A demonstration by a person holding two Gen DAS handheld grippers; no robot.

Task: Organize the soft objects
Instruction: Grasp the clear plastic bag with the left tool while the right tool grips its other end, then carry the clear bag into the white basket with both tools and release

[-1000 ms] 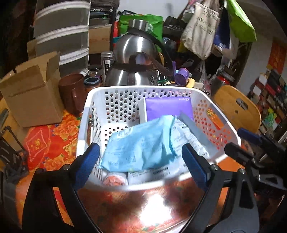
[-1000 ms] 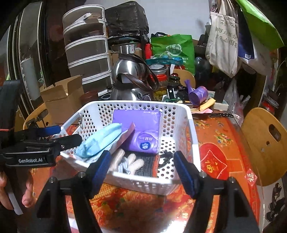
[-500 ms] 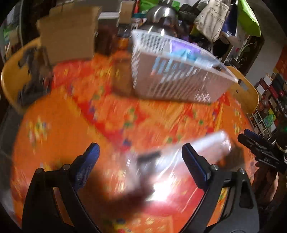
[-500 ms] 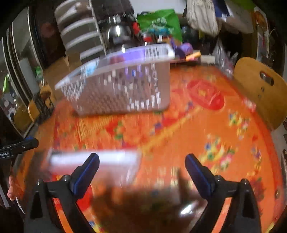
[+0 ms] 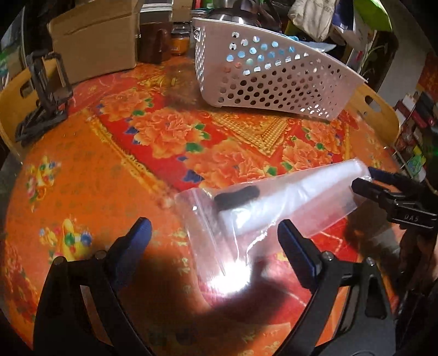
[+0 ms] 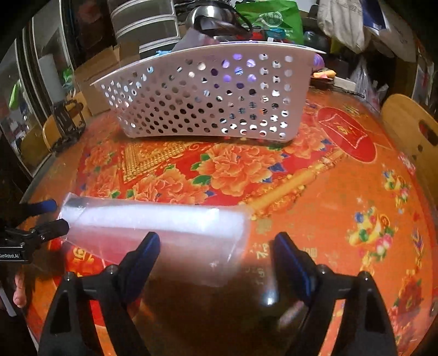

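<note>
A clear zip bag [image 5: 276,200] with a white soft roll inside lies flat on the orange floral tablecloth [image 5: 115,153]. My left gripper [image 5: 213,230] hovers open over the bag's zip end, pads clear of it. My right gripper [image 6: 216,241] is above the bag's [image 6: 153,224] other end; its jaws are closing, the bag's corner lies below between them, and the pads do not touch it. Each gripper shows at the edge of the other's view: right gripper [image 5: 364,182], left gripper [image 6: 54,216]. The white perforated basket [image 6: 205,104] [image 5: 273,82] stands behind, holding soft packs.
A cardboard box [image 5: 93,41], a brown mug [image 5: 156,41] and a black stand [image 5: 43,90] sit at the back left. Wooden chair backs [image 6: 410,131] flank the table's edge. A steel kettle [image 6: 208,16], plastic drawers [image 6: 145,24] and bags crowd the rear.
Both grippers have drawn back from over the basket and come down toward the tablecloth. The clear bag has come into view beneath them. The right jaws widened, then narrowed a little.
</note>
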